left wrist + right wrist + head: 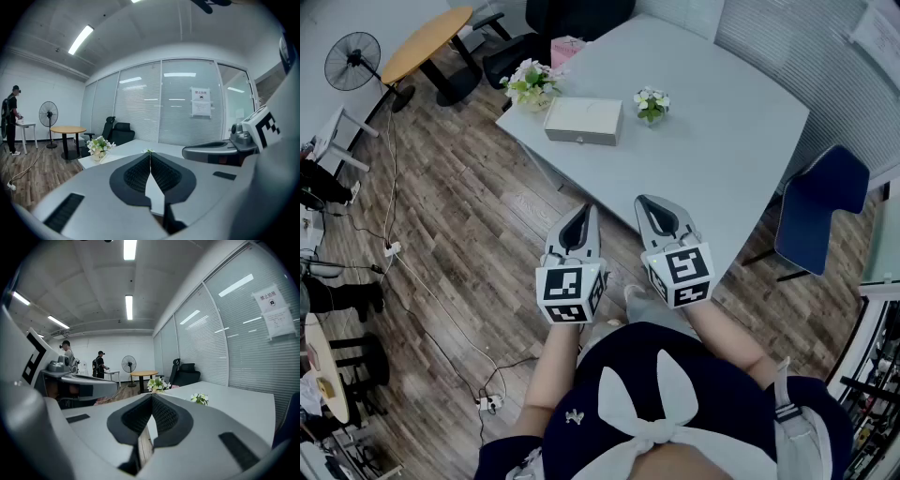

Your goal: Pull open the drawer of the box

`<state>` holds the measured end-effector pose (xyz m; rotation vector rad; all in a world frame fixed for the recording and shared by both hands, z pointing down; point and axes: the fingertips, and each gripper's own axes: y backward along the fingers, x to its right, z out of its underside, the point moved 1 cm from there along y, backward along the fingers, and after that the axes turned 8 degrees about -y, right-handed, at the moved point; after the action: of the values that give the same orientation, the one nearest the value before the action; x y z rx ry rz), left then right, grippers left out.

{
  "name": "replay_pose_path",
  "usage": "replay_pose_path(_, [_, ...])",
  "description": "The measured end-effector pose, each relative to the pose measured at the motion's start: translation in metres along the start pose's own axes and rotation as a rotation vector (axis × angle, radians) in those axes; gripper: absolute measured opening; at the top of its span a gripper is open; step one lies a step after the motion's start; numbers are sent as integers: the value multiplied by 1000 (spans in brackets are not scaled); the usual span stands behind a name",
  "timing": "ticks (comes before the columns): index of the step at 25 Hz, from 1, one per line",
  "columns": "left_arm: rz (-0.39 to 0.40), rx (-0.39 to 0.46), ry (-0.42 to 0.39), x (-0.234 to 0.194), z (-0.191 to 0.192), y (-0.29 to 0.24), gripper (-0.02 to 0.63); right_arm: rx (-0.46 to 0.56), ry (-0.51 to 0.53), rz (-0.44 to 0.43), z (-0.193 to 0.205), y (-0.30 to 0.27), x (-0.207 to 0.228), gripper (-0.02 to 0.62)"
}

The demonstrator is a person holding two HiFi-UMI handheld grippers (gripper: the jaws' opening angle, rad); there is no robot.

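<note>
A cream box (583, 121) with a drawer lies on the white table (722, 141), between two small pots of flowers. Both grippers hang side by side in front of the person, short of the table's near edge and well away from the box. My left gripper (583, 210) is shut with nothing in it, its jaw tips meeting in the left gripper view (150, 153). Beside it my right gripper (644, 201) is shut and empty too, its tips closed in the right gripper view (152, 395). The box is hidden behind the jaws in both gripper views.
One flower pot (531, 84) stands left of the box, a smaller one (652, 104) to its right. A blue chair (820, 211) stands at the table's right side. A round wooden table (427, 42), black chairs and a fan (352, 62) stand farther off. Cables cross the wooden floor (441, 234).
</note>
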<state>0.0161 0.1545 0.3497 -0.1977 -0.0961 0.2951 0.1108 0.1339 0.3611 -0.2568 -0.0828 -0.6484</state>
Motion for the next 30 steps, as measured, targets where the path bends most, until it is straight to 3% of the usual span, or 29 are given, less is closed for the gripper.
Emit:
replay_pose_path(10, [-77, -2, 24, -8, -1, -22, 25, -8, 13, -18, -4, -18, 32, 6])
replay_pose_path(13, [-88, -4, 42, -17, 0, -25, 32, -9, -4, -25, -6, -23, 35, 47])
replay_pose_path(16, [-69, -11, 54, -21, 2, -33, 147, -8, -21, -21, -7, -30, 42, 92])
replay_pose_path(21, [-54, -47, 36, -29, 11, -54, 213, -32, -50, 7, -4, -47, 60, 158])
replay_pose_path(30, [-26, -135, 31, -66, 34, -102, 239, -87, -105, 43, 1, -96, 84, 172])
